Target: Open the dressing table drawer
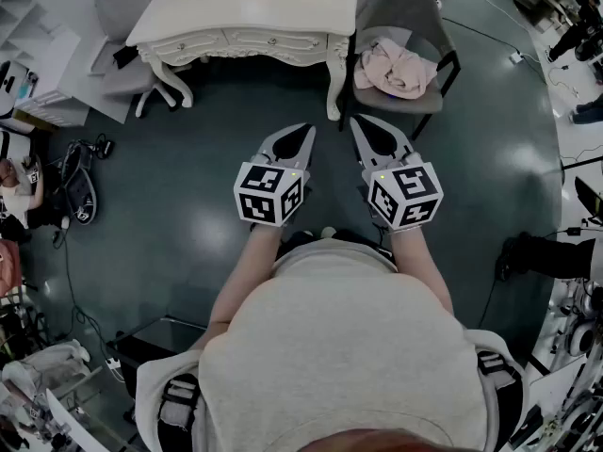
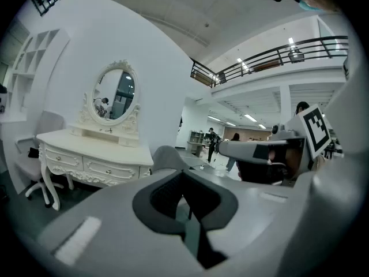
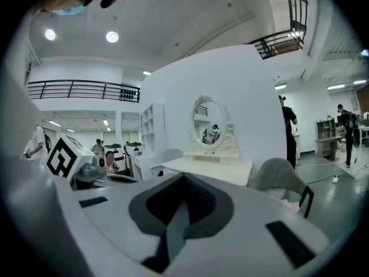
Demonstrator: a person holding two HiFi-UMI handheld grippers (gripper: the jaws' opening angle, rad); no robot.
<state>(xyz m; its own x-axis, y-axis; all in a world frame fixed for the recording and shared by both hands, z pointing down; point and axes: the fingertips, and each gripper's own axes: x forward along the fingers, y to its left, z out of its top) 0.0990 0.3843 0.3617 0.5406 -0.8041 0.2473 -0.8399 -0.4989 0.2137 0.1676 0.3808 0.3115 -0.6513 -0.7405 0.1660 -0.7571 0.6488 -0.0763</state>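
Jaws on the left gripper (image 1: 307,128) and right gripper (image 1: 357,121) are closed, empty. Both point toward the dressing table (image 1: 245,12), probably lining up, its drawer (image 1: 268,40) shut and well ahead.

A glossy dark floor (image 1: 188,205) mirrors the ceiling lights (image 3: 112,37). A grey chair (image 1: 419,12) carries a pink cloth (image 1: 396,69). Beside a curved white wall (image 2: 155,79) runs a railed balcony (image 2: 277,53).
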